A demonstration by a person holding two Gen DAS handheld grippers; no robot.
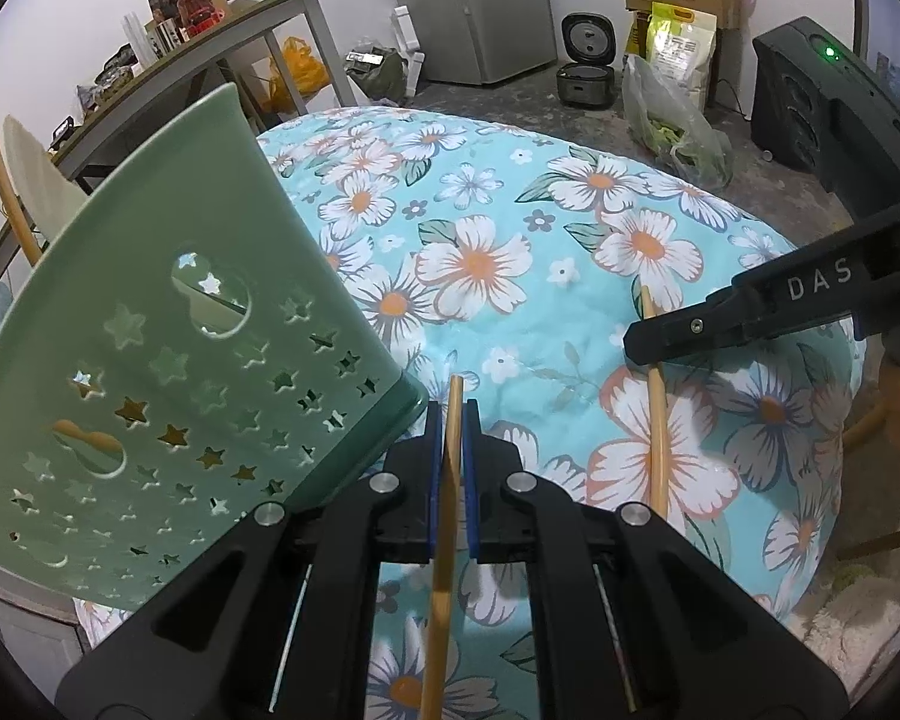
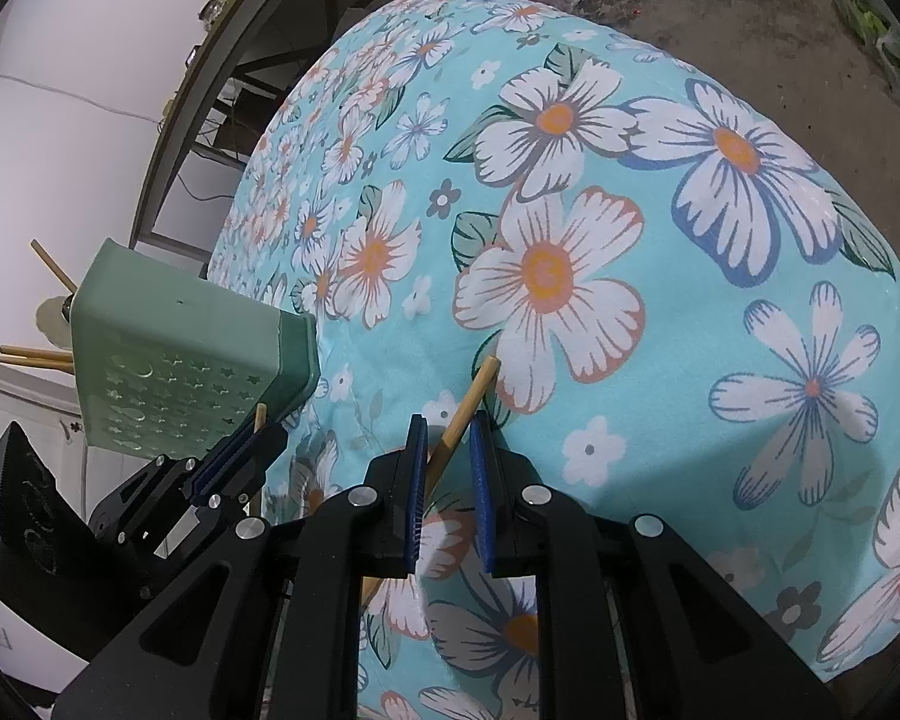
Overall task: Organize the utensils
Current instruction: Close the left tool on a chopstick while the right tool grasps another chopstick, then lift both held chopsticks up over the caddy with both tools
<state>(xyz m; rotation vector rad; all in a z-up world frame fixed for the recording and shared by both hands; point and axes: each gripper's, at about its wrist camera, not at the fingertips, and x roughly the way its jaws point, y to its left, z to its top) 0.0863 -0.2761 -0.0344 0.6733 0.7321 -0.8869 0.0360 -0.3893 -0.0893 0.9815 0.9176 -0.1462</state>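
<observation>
A green utensil holder with star cut-outs stands at the table's left edge; it also shows in the right wrist view, with wooden sticks poking out. My left gripper is shut on a wooden chopstick, right beside the holder's lower corner. My right gripper is open around a second wooden chopstick that lies on the floral tablecloth; the blue pads stand apart from it. In the left wrist view the right gripper sits over that chopstick.
A grey shelf table with bottles and jars stands behind the holder. A fridge, rice cooker, bags and boxes stand on the floor beyond. The table's rounded edge drops off at right.
</observation>
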